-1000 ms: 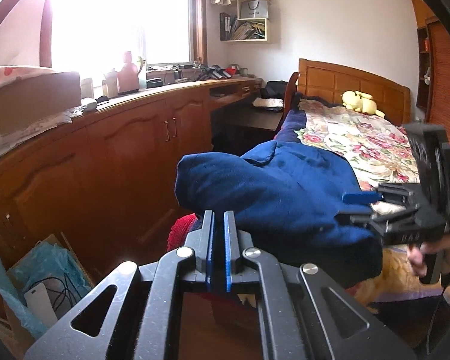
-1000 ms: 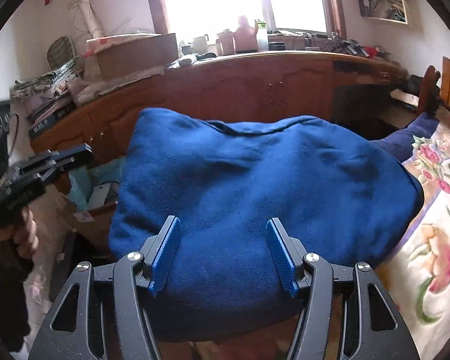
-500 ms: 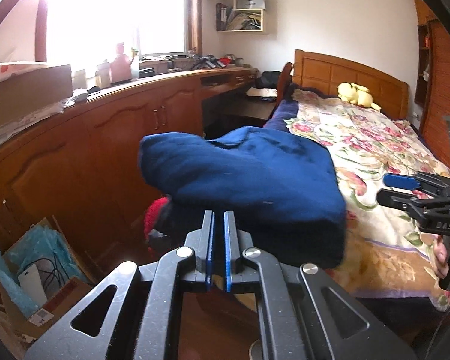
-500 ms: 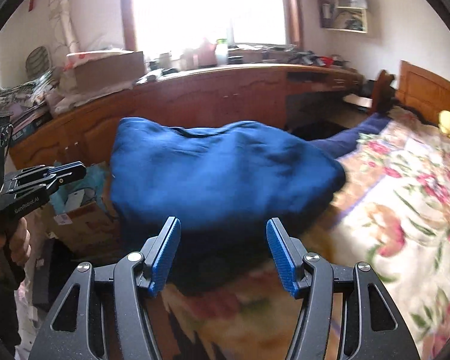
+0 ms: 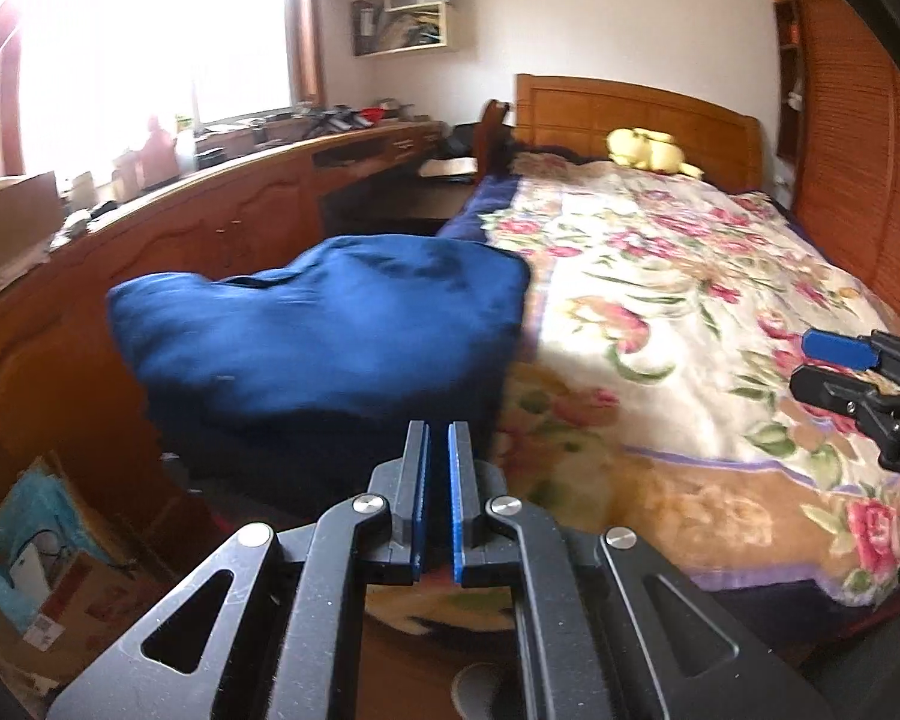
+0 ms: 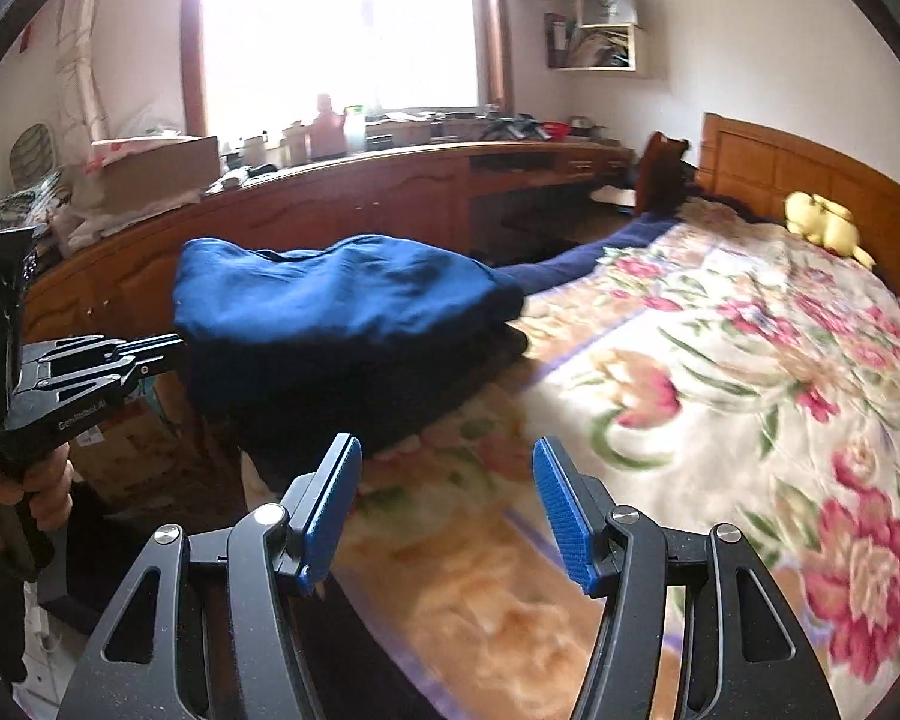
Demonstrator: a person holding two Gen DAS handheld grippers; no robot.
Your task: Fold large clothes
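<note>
A folded dark blue garment [image 5: 324, 324] lies in a thick bundle on the near left corner of the bed; it also shows in the right wrist view [image 6: 336, 300]. My left gripper [image 5: 438, 438] is shut and empty, just short of the bundle's near edge. It shows side-on at the left of the right wrist view [image 6: 168, 345]. My right gripper [image 6: 447, 462] is open and empty, above the bedspread to the right of the bundle. It shows at the right edge of the left wrist view [image 5: 834, 360].
The bed carries a floral bedspread [image 6: 720, 372] and a yellow plush toy [image 6: 822, 228] by the wooden headboard. A long wooden cabinet [image 5: 210, 240] with clutter runs along the left. A cardboard box [image 5: 36, 576] sits on the floor.
Both grippers have pulled back from the blue bundle, which now rests on the bed corner. The right gripper has swung right over the bedspread.
</note>
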